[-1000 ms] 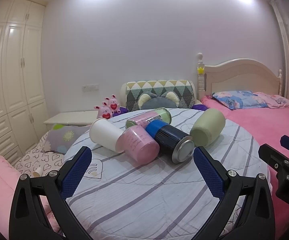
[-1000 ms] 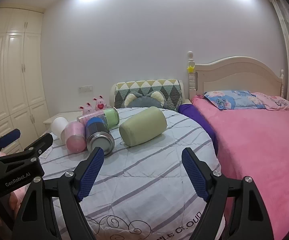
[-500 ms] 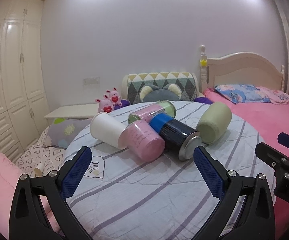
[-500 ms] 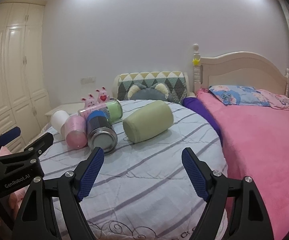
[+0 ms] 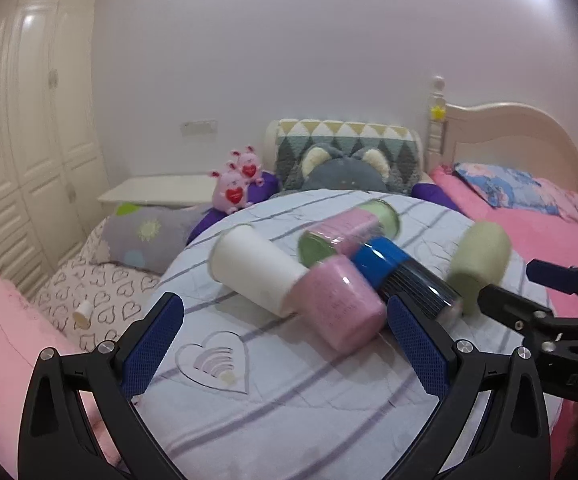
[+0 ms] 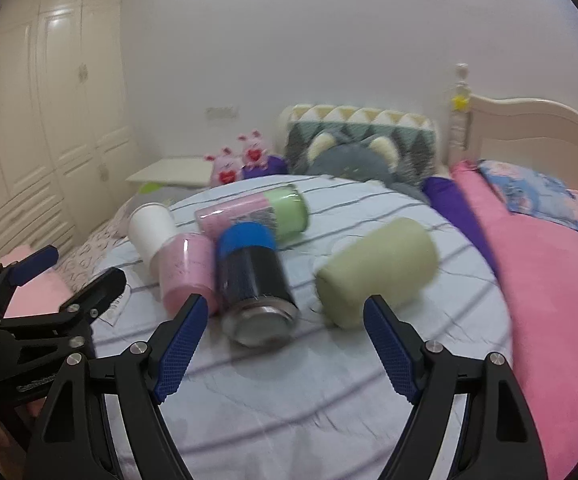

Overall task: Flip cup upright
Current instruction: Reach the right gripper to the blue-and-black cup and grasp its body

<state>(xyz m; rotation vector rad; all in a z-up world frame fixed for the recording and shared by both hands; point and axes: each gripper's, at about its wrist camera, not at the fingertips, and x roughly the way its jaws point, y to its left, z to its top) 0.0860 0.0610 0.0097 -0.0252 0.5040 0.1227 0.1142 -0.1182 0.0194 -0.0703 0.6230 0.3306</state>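
Note:
Several cups lie on their sides on a round striped table (image 5: pixel 289 400): a white cup (image 5: pixel 255 270) (image 6: pixel 153 232), a pink cup (image 5: pixel 341 304) (image 6: pixel 185 276), a pink-and-green cup (image 5: pixel 349 226) (image 6: pixel 261 216), a black cup with a blue band (image 5: pixel 405 280) (image 6: pixel 253 280) and a pale green cup (image 5: pixel 479 260) (image 6: pixel 377 268). My left gripper (image 5: pixel 285 344) is open, just short of the white and pink cups. My right gripper (image 6: pixel 285 348) is open, just short of the black and pale green cups.
A pink bed (image 6: pixel 561 280) with a cream headboard lies to the right. Cushions (image 5: pixel 345 160) and plush toys (image 5: pixel 237 184) sit behind the table. A low bed with pillows (image 5: pixel 89 292) and white wardrobes (image 5: pixel 29 140) are at the left.
Both grippers have moved forward and down toward the cups, which now look larger and closer. The cups have not moved. Both grippers stay open.

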